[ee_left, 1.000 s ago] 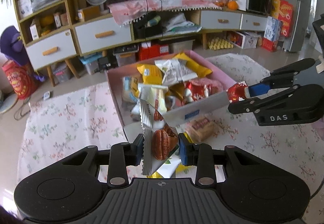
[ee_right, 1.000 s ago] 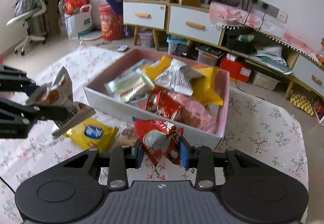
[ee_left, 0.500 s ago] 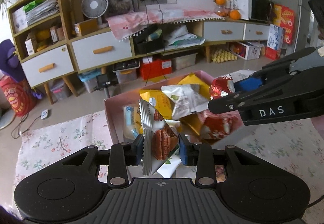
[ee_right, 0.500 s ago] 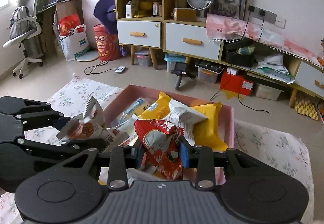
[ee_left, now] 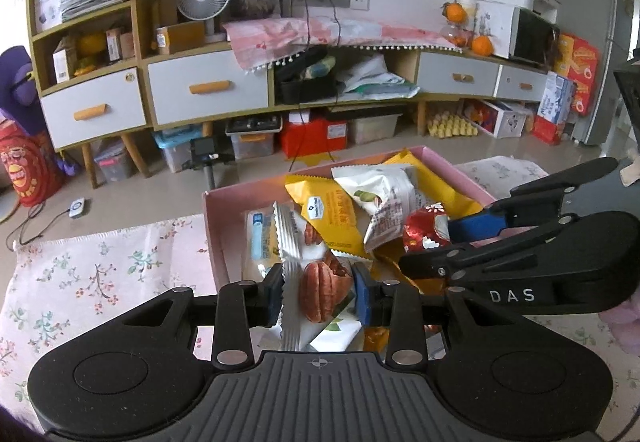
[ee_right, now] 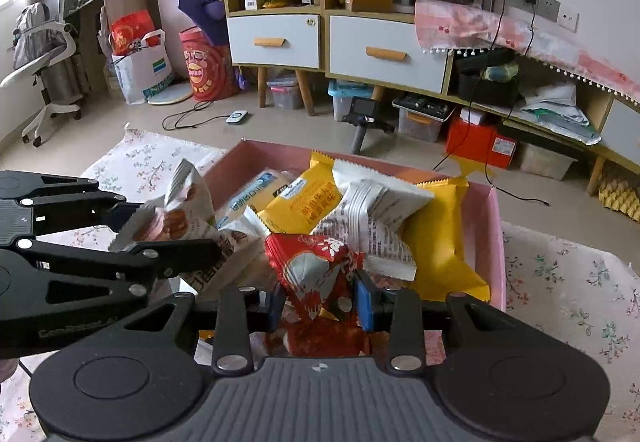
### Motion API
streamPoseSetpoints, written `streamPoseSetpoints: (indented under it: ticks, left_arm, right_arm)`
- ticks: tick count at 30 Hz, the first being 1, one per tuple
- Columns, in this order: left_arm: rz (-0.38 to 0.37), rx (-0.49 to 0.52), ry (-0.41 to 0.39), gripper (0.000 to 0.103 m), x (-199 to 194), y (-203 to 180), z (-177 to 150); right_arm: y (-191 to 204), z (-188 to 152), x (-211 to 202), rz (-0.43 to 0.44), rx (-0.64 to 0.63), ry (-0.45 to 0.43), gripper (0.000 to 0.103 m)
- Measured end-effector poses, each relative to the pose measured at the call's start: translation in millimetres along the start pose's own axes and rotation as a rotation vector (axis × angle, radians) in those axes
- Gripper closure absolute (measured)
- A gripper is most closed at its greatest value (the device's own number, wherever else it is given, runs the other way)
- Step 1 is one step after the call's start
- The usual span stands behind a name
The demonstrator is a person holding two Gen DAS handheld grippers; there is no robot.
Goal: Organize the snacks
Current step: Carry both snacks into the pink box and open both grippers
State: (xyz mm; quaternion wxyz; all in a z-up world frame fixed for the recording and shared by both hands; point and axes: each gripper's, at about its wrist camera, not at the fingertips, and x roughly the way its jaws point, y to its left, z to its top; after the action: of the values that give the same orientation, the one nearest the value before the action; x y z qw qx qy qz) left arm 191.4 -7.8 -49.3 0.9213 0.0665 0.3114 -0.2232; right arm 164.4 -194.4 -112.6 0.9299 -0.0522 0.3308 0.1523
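Pecan packet (ee_left: 316,294) clamped in left hand-held gripper (ee_left: 318,292), seemingly above pink box (ee_left: 224,238).

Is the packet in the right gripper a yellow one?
No, the right gripper holds a red packet with white print.

Pink box (ee_left: 224,226); yellow packet (ee_left: 332,214); red-white packet (ee_right: 320,274); floral white cloth (ee_left: 100,274).

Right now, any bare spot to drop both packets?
Pink box is heaped; only a bare strip shows along its left wall beside the blue-white packet. Floral cloth left of the box and floral cloth right of it lie bare.
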Motion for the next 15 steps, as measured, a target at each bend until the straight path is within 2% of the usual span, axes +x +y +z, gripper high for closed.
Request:
streamPoseSetpoints:
  ticks: [7,9,10,13,15]
  left_arm:
    - [-0.004,-0.010,0.002,0.065,-2,-1,1]
    - [-0.009,-0.009,0.007,0.063,-4,-1,1]
    - [-0.008,-0.005,0.008,0.059,-6,-1,1]
    - [-0.005,-0.011,0.012,0.044,-10,0,2]
    - [-0.015,-0.030,0.018,0.039,-15,0,1]
  right_arm:
    - [-6,2,-4,0.004,0.026,-0.005,0.084]
    - [-8,4,-5,0.000,0.032,-0.008,0.077]
    - [-9,5,-8,0.001,0.037,-0.013,0.070]
    - [-9,8,-14,-0.006,0.039,-0.031,0.062]
    - [-9,9,-18,-0.015,0.045,-0.035,0.055]
